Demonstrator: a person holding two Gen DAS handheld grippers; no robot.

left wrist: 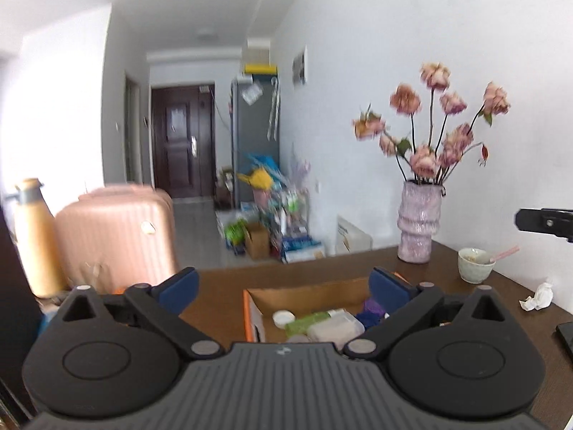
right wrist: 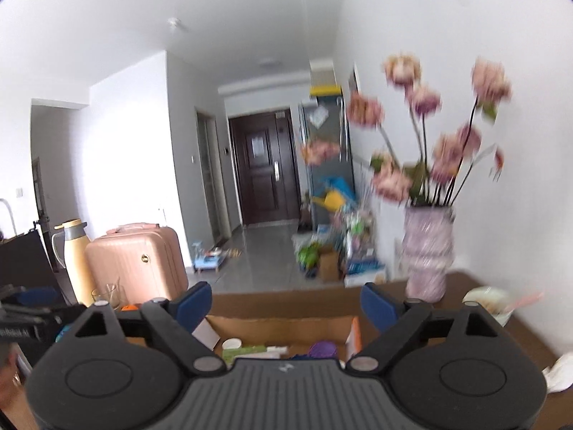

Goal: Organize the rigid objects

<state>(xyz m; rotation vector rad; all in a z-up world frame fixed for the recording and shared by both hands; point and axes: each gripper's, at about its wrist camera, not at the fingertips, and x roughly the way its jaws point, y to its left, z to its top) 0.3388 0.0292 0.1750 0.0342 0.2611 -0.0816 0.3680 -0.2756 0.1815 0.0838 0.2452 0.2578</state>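
Cardboard box [left wrist: 308, 295] on brown table [left wrist: 508, 286] beside vase [left wrist: 418, 222]; hallway behind; both jaws released, empty.

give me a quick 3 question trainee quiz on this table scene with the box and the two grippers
1. True or false: the left gripper is clamped on the white cap in the cardboard box.
2. What stands nearest the pink vase on the table?
A. a white cup with a spoon
B. a suitcase
C. a yellow watering can
3. Fill in: the right gripper holds ____ between its blue pads.

Key
1. False: its jaws are wide open and empty; the cap lies in the box.
2. A, the white cup.
3. nothing
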